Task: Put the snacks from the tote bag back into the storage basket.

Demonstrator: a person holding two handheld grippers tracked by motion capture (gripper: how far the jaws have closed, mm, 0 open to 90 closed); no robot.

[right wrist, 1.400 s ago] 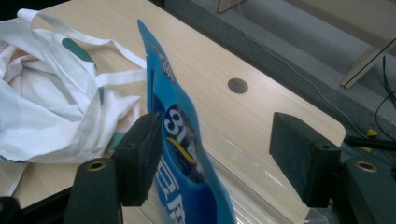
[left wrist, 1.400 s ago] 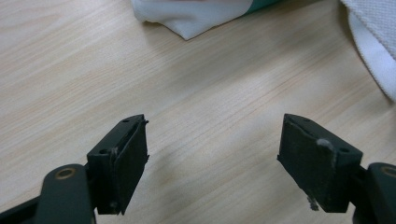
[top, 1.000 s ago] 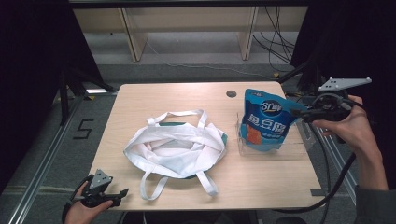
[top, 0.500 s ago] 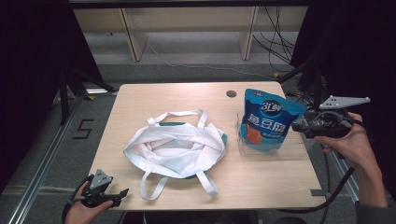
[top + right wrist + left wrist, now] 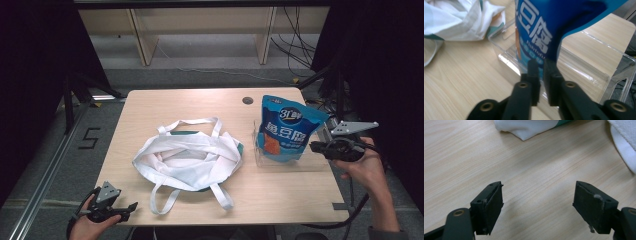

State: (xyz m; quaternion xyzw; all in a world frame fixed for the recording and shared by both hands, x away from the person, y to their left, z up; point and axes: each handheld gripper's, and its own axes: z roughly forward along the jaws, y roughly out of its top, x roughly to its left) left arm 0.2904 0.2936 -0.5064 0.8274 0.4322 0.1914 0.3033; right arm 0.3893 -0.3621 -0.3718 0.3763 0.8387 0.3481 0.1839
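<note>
A blue snack pouch (image 5: 287, 130) with white lettering stands upright in a clear plastic tray (image 5: 310, 162) at the table's right side. My right gripper (image 5: 314, 146) sits low at the pouch's right edge. In the right gripper view its jaws (image 5: 541, 66) have just been closing and stand shut, tips at the bottom edge of the pouch (image 5: 544, 25). I see nothing clearly pinched between them. A white tote bag (image 5: 187, 157) with a green lining lies crumpled mid-table. My left gripper (image 5: 131, 207) rests open at the table's front left corner, nothing between its jaws (image 5: 537, 205).
The wooden table (image 5: 175, 105) has a round cable hole (image 5: 247, 100) at the back right. The tote's loose handles (image 5: 165, 200) trail toward the front edge. A corner of the tote (image 5: 529, 127) lies ahead of the left gripper. Cables hang beyond the table's right side.
My right hand has sunk from beside the pouch's upper right corner to its lower right edge. The left hand, the pouch and the tote have stayed put.
</note>
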